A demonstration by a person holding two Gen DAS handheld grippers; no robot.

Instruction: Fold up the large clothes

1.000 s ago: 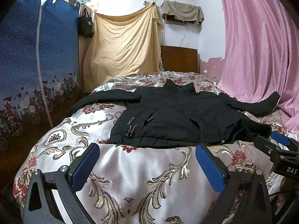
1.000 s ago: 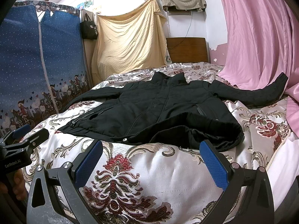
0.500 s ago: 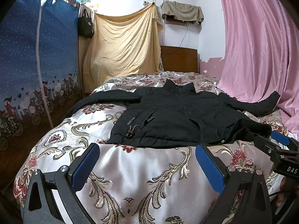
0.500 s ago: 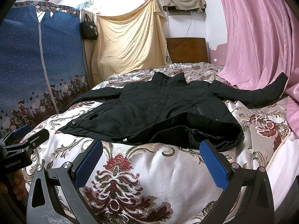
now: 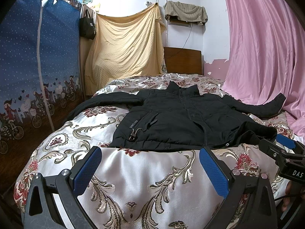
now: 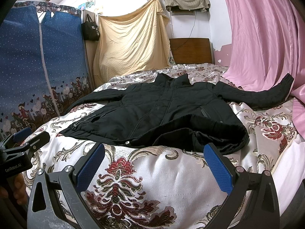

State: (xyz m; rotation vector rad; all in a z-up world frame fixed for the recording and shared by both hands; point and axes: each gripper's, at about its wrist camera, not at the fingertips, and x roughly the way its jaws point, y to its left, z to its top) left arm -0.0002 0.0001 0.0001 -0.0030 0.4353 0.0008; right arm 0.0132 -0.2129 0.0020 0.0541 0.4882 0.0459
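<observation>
A black jacket point(image 5: 183, 122) lies front-up on the bed point(image 5: 144, 173), collar toward the headboard, both sleeves spread outward. The right sleeve point(image 6: 266, 93) runs up against the pink curtain point(image 6: 266, 38). The hem corner point(image 6: 219, 133) on the right side is turned up and bunched, showing lining. Left tongs point(image 5: 150, 169) and right tongs point(image 6: 154, 166) both hover above the near end of the bed, jaws wide apart, holding nothing, short of the hem. Assessment: folding has not begun; this is the approach stage. The next move likely calls for flattening that bunched corner or taking a sleeve to fold inward.
</observation>
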